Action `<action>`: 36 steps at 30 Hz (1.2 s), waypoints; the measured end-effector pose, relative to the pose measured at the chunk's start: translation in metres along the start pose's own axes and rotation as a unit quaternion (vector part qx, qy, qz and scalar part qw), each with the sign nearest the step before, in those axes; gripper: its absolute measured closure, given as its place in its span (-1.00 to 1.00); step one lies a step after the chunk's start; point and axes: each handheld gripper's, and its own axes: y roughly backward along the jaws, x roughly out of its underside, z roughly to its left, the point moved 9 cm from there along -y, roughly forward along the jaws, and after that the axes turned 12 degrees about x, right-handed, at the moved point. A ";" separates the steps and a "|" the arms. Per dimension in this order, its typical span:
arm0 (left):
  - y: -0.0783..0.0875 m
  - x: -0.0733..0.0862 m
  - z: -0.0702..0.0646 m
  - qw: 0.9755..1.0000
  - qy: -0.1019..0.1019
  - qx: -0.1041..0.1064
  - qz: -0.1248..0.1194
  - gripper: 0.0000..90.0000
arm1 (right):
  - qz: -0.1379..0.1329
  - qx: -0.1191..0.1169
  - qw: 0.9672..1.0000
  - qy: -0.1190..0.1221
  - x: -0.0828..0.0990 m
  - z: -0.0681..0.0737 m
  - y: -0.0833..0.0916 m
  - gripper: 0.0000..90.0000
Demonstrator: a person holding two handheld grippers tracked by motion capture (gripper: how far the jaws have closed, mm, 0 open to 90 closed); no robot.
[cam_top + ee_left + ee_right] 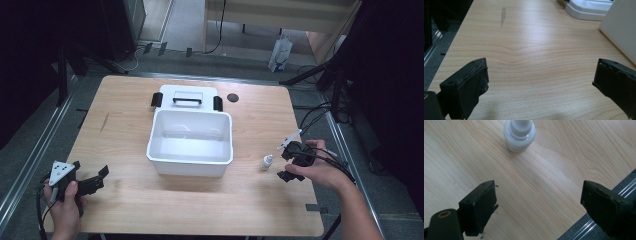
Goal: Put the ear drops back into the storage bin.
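Black rubber-faced jaws of the right gripper point(539, 205) stand wide apart with nothing between them, a little short of the small white dropper bottle point(519, 135), which stands upright on the pale wood table point(200, 210) just right of the white plastic bin point(191, 142). Judging from this, the grasp should centre on the bottle's rounded body, below its narrower cap, and close gently, since smooth plastic slips. Left of the bin, the left gripper point(540, 85) rests wide open and empty.
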 end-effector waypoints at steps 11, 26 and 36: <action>0.000 0.000 0.000 1.000 0.000 0.000 0.001 -0.99 | 0.018 -0.011 1.000 0.016 -0.020 0.001 0.004 -0.55; 0.000 0.000 0.000 1.000 0.000 0.000 0.001 -0.99 | 0.045 -0.027 0.998 0.033 -0.035 -0.001 0.006 -0.21; 0.000 0.000 0.000 1.000 0.000 0.000 0.001 -0.99 | 0.057 -0.061 0.996 0.034 -0.044 0.003 0.004 0.06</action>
